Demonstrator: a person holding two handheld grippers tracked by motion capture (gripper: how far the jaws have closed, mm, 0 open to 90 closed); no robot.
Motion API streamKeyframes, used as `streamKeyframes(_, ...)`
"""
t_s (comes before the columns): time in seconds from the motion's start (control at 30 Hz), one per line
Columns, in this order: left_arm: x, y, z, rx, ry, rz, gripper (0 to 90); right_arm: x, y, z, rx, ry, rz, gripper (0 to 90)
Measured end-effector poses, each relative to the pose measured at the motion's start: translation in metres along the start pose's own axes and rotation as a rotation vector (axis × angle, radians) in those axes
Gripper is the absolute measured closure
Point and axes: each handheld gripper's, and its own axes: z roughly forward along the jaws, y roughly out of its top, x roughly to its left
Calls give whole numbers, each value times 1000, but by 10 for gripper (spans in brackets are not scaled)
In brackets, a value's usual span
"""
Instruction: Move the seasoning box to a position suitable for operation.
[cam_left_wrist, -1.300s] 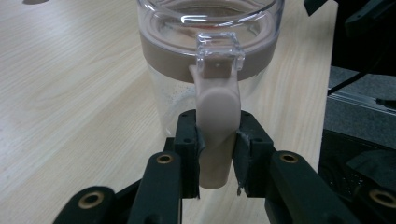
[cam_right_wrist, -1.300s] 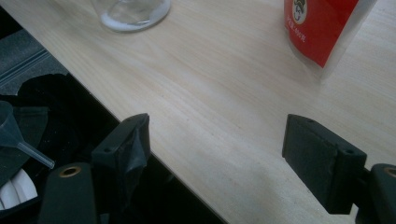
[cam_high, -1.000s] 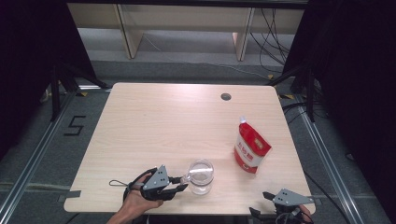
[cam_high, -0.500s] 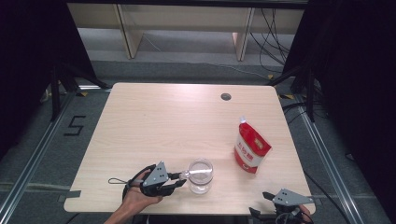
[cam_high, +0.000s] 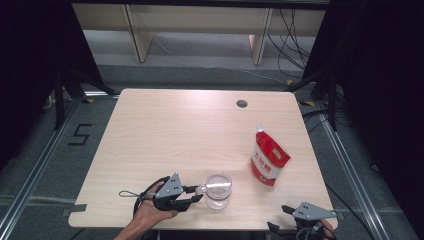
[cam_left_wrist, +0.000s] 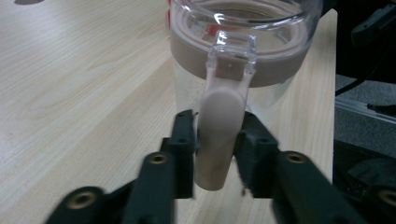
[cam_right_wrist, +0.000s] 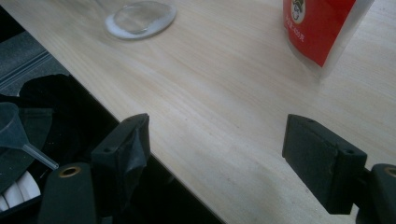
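Note:
A clear jar (cam_high: 218, 189) with a beige rim stands near the table's front edge. In the left gripper view the jar (cam_left_wrist: 243, 46) is close ahead, and its beige handle tab (cam_left_wrist: 219, 126) hangs down the side. My left gripper (cam_high: 199, 192) (cam_left_wrist: 217, 140) is shut on that tab from the jar's left. A red and white pouch (cam_high: 269, 161) (cam_right_wrist: 322, 28) stands upright to the jar's right. My right gripper (cam_high: 280, 220) (cam_right_wrist: 229, 149) hovers open over the front right edge, holding nothing. The jar's base (cam_right_wrist: 140, 16) shows at the top left of the right gripper view.
The wooden table (cam_high: 175, 135) has a round cable hole (cam_high: 242, 103) near its back edge. A shelf unit stands on the floor behind it. A clear funnel (cam_right_wrist: 14, 130) lies below the table's front edge.
My left hand and gripper have shifted slightly by the jar's handle. The jar, the pouch and the right gripper stay where they were.

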Motion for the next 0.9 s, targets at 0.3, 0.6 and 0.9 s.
streamKeyframes(0.3, -4, 3, -6, 28, 32, -60, 453, 1, -1, 0, -3, 14, 27, 241)
streamKeyframes(0.6, -11, 6, -21, 39, 62, -116, 381, 2, 0, -1, 2, 23, 40, 240)
streamKeyframes(0.9, -18, 20, -32, 10, 69, -163, 353, -1, -1, -2, -13, 7, -4, 254)
